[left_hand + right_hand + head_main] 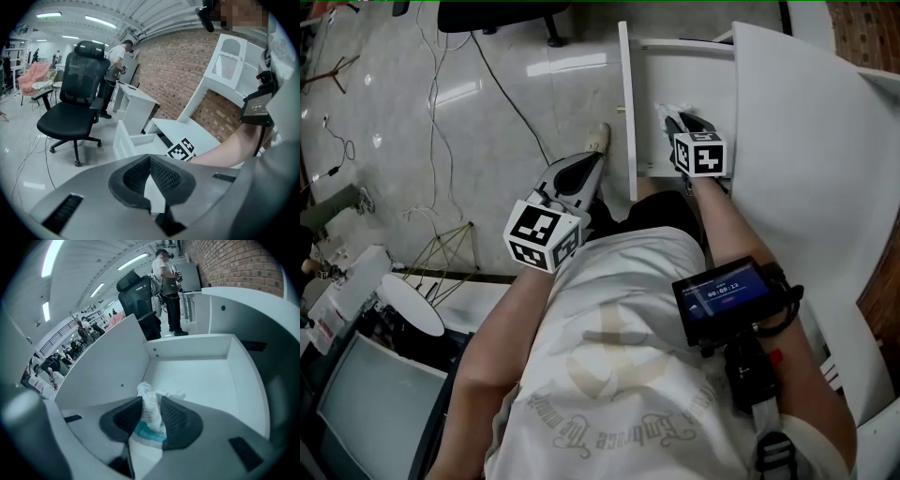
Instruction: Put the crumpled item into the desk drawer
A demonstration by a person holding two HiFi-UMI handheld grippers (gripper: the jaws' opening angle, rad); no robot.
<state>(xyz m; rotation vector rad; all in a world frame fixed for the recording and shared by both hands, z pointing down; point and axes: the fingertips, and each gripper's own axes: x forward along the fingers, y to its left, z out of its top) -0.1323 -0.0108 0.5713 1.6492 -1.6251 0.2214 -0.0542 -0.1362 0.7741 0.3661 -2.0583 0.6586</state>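
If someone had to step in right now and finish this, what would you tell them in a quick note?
Right gripper: shut on the crumpled item, a white and blue wad, held over the open drawer.
Left gripper: shut, empty, outside the drawer's front.
Done: drawer open, item picked up and brought over it.
Left: lower it, release it inside, then probably push the drawer closed.
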